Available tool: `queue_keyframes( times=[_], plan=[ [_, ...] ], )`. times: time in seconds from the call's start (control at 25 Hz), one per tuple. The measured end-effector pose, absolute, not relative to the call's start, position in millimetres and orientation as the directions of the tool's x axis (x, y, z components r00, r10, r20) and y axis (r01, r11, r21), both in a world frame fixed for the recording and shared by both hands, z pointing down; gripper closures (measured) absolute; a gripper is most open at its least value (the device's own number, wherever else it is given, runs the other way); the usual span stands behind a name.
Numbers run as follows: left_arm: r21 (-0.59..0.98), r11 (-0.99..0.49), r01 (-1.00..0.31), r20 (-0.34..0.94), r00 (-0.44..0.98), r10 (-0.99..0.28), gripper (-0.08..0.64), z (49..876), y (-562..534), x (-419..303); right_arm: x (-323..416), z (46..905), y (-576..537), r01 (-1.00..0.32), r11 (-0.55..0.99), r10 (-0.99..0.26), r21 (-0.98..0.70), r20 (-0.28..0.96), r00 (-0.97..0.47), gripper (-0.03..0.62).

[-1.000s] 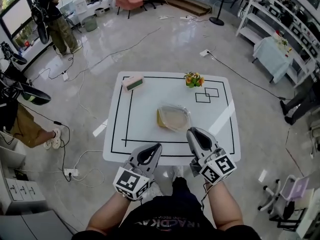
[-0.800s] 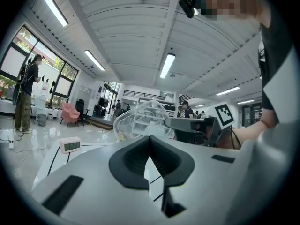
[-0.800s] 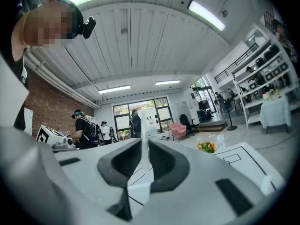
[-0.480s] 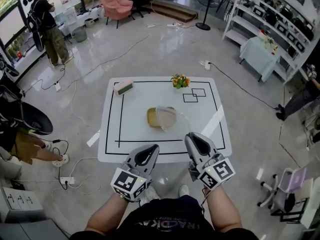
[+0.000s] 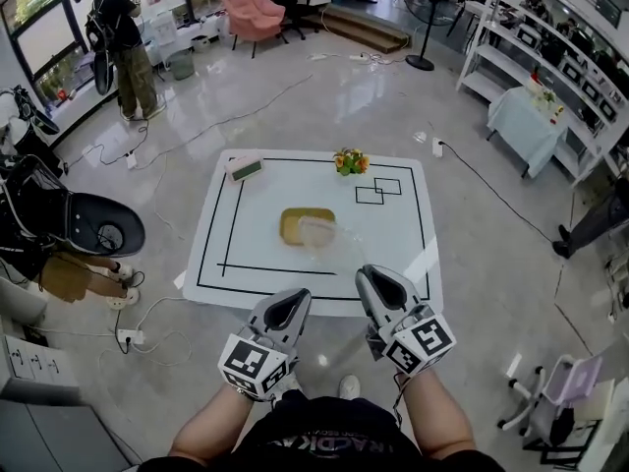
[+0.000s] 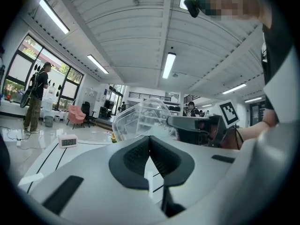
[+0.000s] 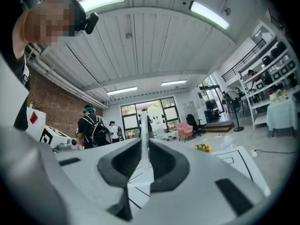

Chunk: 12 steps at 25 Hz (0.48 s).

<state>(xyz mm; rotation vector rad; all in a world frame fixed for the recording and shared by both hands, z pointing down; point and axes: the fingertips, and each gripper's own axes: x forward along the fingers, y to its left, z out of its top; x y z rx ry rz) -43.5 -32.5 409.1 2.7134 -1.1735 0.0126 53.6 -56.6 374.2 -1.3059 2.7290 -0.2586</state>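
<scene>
Right gripper (image 5: 368,273) jaws clamped on a clear lid (image 5: 326,235) (above the surface's (image 5: 257,236) near edge); left gripper (image 5: 293,297) jaws together, empty.

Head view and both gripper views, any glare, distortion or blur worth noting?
Head view: sharp, a bright streak of glare on the table near the right gripper. Left gripper view: fisheye bending, dark round edge, highlights on the clear container. Right gripper view: same fisheye, ceiling lights blown out.
</scene>
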Motion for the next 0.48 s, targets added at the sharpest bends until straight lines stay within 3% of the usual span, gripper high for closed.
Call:
queue_keyframes(
  times=[0.48],
  plan=[
    [0.139, -0.563, -0.815, 0.102, 0.577, -0.81, 0.557, 414, 23, 4, 89, 394, -21, -0.652, 0.718, -0.676, -0.244, -0.023, -0.736, 0.545]
  ],
)
